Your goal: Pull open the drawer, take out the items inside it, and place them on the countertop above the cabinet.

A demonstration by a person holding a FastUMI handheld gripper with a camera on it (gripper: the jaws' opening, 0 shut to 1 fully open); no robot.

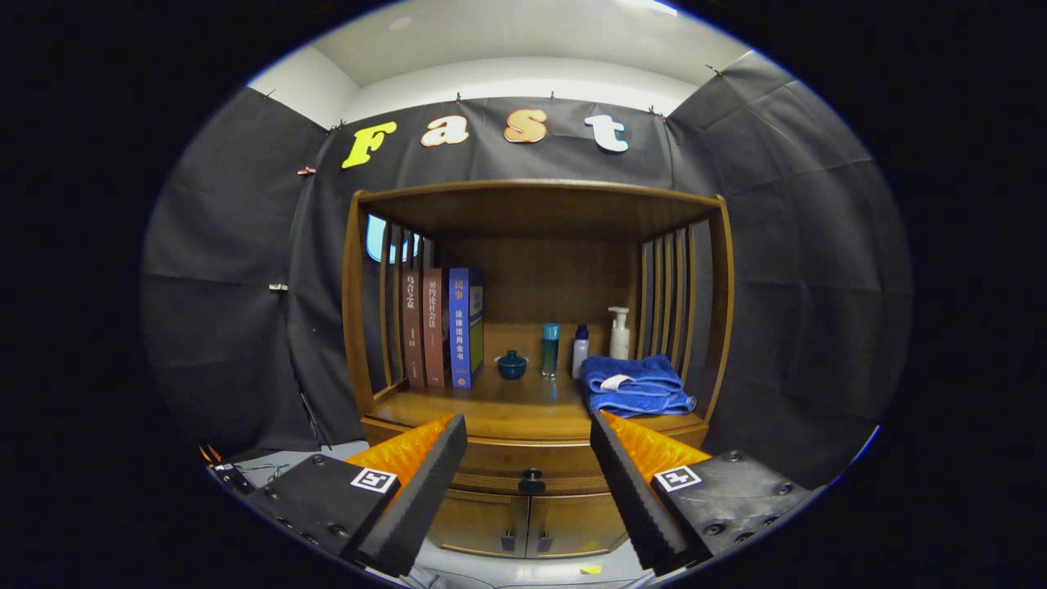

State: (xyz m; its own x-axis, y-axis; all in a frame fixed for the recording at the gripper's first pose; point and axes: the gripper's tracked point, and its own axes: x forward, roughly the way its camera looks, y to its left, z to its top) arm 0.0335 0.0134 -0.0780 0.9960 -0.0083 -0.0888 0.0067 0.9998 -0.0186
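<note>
Drawer (532,460) shut, its knob (532,480) between the gripper's (529,433) spread fingers.

One wooden cabinet (536,327) holds three upright books (442,327), one small dark teal lidded cup (512,365), three bottles (582,342), and one folded blue towel (636,384). Its front has one closed drawer with one round dark knob (532,481) and two lower doors (530,523). One gripper (529,442) with two spread fingers.

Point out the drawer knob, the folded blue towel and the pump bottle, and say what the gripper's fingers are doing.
drawer knob (532,480), gripper view, on its round front.
blue towel (636,384), gripper view, top fold.
pump bottle (619,337), gripper view, bottle body.
gripper (528,433), gripper view, fingers open, knob between them, untouched.
</note>
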